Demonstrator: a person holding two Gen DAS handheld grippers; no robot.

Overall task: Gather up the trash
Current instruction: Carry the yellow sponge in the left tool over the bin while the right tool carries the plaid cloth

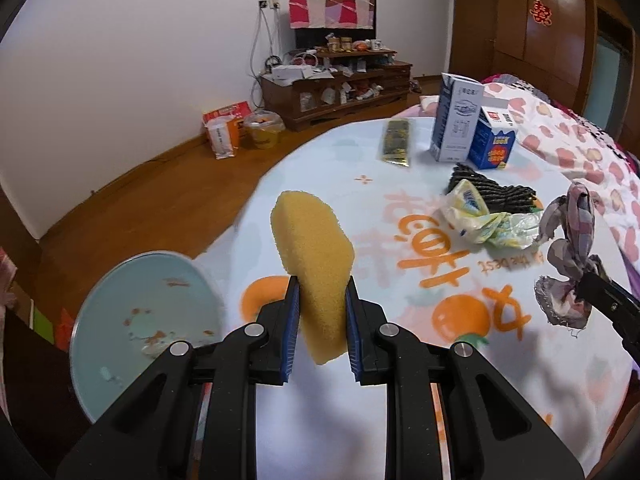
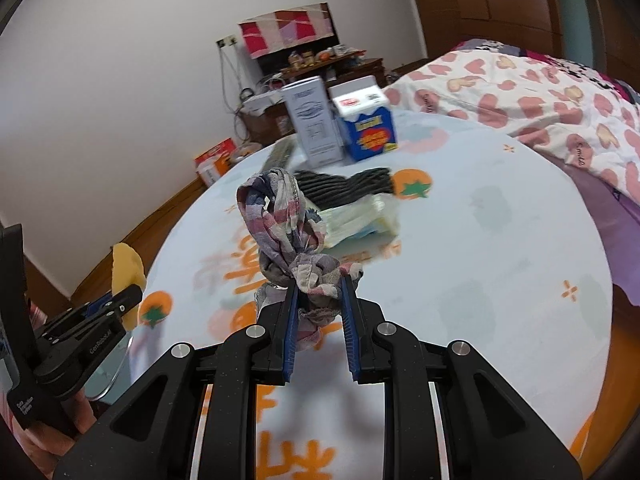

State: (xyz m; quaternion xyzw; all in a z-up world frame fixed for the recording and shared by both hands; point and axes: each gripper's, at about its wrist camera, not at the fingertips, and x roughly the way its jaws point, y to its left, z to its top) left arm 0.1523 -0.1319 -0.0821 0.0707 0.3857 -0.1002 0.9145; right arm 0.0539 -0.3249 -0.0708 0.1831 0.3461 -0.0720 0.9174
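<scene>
Two cartons [image 1: 472,128] stand side by side at the table's [image 1: 460,380] far edge, a wrapper [image 1: 480,220] before them.

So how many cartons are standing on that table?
2. The tall white carton stands at the table's far edge, and the shorter blue carton stands touching its right side. None other shows.

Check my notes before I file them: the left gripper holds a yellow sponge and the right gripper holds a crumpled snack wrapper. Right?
Not quite. The left gripper does hold the yellow sponge, but the right gripper is shut on a knotted plaid rag, as the right wrist view shows. The crumpled snack wrapper lies on the table.
</scene>
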